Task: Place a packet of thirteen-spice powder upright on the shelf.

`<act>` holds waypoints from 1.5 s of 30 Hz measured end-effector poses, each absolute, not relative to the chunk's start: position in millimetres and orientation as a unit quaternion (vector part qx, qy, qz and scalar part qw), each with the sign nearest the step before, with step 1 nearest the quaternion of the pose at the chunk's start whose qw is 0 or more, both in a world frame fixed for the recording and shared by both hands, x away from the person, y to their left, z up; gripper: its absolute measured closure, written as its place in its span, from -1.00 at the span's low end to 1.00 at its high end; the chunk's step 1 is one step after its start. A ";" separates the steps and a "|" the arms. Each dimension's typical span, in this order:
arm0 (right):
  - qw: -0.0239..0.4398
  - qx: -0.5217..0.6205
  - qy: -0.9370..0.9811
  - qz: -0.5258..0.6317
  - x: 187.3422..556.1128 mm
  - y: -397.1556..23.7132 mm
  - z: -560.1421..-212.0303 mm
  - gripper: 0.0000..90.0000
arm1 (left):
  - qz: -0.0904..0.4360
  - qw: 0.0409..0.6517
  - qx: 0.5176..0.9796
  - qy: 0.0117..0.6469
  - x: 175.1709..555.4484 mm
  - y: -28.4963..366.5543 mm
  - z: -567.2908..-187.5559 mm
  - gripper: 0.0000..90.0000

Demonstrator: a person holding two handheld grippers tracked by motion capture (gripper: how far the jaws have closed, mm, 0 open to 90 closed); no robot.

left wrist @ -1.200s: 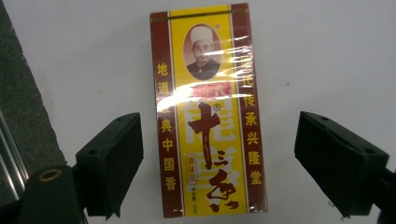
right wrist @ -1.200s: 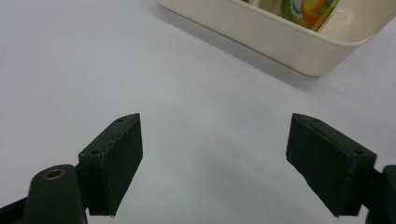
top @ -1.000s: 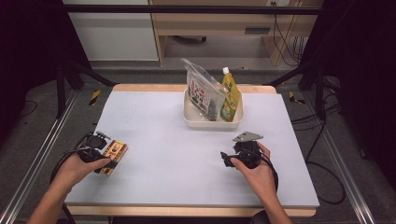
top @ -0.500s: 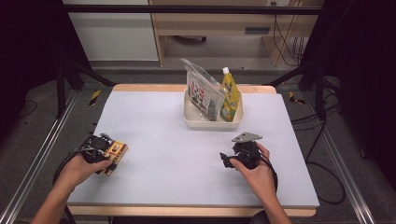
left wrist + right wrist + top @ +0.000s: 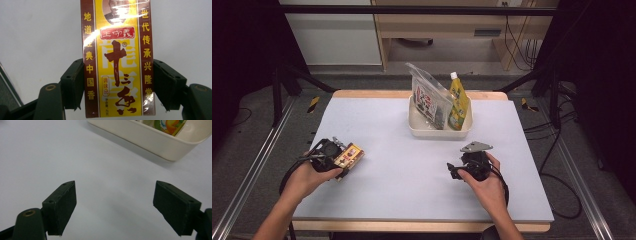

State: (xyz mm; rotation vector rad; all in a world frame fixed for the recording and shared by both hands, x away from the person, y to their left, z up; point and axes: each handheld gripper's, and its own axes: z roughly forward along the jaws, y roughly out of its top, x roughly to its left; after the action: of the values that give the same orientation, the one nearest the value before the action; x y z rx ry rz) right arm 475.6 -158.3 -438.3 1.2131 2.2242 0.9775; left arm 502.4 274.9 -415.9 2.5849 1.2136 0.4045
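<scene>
My left tongs (image 5: pixel 113 86) have just been closing and now squeeze the yellow box (image 5: pixel 117 60), so I lift it straight and carry it slowly to the white tub (image 5: pixel 439 131), my right tongs (image 5: pixel 120 207) wide open with nothing in them.

Seasoning box (image 5: pixel 117 62): glossy film-wrapped card. Jaws matt black plastic. Tub (image 5: pixel 439 131): smooth cream plastic. Table (image 5: pixel 402 170): matt.

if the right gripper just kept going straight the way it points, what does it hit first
Probably the cream tray. The right gripper has open, empty jaws over bare table, and the tray's near wall crosses the path ahead, somewhat to the right. Depth is unclear, so a downward tilt could meet the table first.
</scene>
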 end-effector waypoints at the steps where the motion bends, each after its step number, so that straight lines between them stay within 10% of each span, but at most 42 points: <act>1: 0.211 0.437 0.801 0.352 475.6 -158.3 -438.3 -0.57 | 0.139 0.128 0.889 0.417 502.4 274.9 -415.9 -0.29; 45: 0.167 0.469 0.764 0.412 481.1 -175.4 -430.6 -0.36 | 0.180 0.215 0.940 0.197 495.2 101.7 -405.7 -0.28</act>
State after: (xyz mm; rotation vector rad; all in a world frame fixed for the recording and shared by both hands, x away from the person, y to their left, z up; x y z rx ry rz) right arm 481.1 -175.4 -430.6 1.3336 2.1733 1.1718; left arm 495.2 101.7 -405.7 2.6059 0.5471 0.4985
